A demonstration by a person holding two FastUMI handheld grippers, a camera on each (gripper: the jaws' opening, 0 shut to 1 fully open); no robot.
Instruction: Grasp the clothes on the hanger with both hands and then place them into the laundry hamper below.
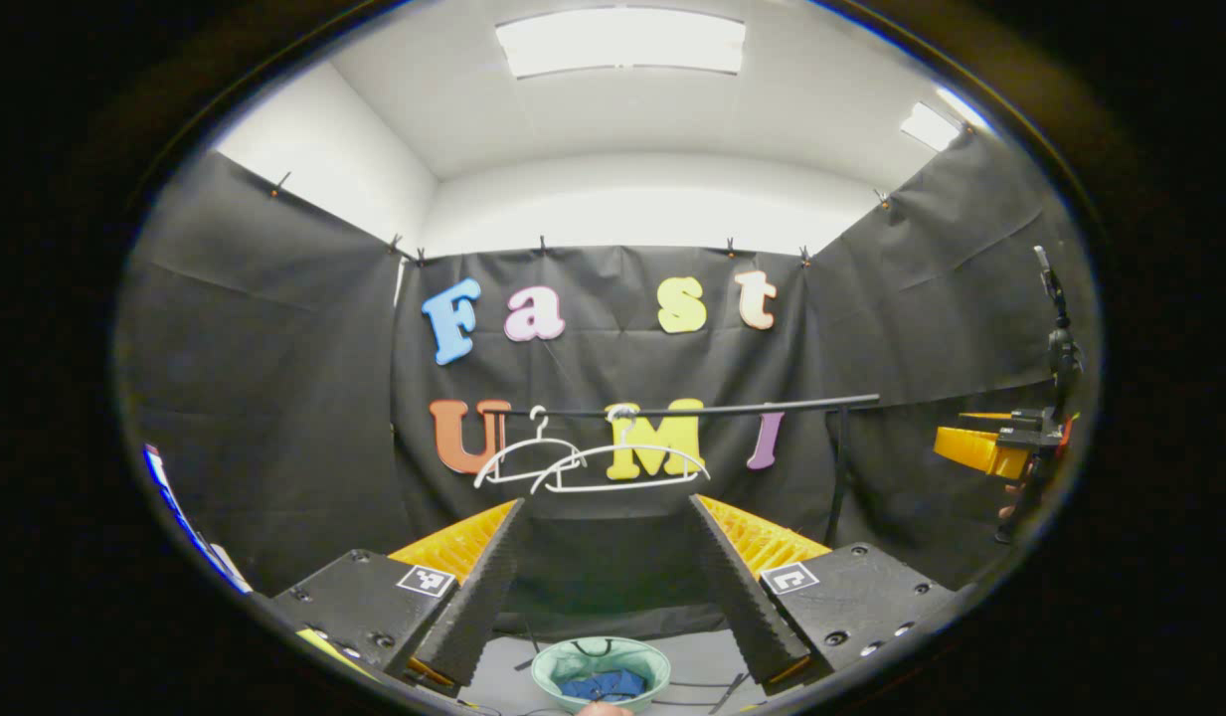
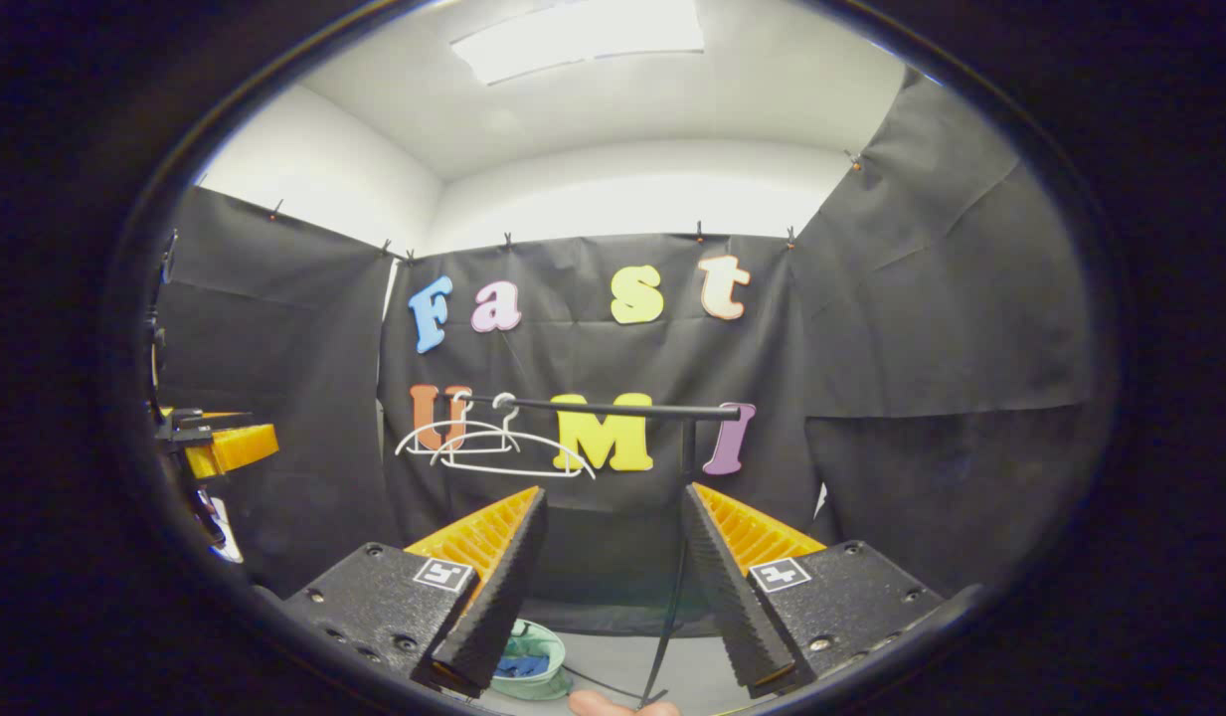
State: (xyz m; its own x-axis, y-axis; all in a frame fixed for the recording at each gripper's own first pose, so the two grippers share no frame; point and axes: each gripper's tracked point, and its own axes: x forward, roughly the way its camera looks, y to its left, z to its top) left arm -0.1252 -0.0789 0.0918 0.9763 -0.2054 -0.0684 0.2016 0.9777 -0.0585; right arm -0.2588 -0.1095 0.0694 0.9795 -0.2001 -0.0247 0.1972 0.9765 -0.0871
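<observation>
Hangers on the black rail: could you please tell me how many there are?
2. Both white plastic hangers are bare and overlap: one hangs nearer the black rail's left end, the other just right of it, in the left gripper view.

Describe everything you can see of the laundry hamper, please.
The laundry hamper is a round, pale green container that looks soft-sided, with a dark handle loop at its far rim. It stands upright and open on the grey floor, below the rail with two bare white hangers. Dark blue cloth lies crumpled inside it. In the right gripper view the hamper shows partly behind that gripper's finger. No gripper touches it.
</observation>
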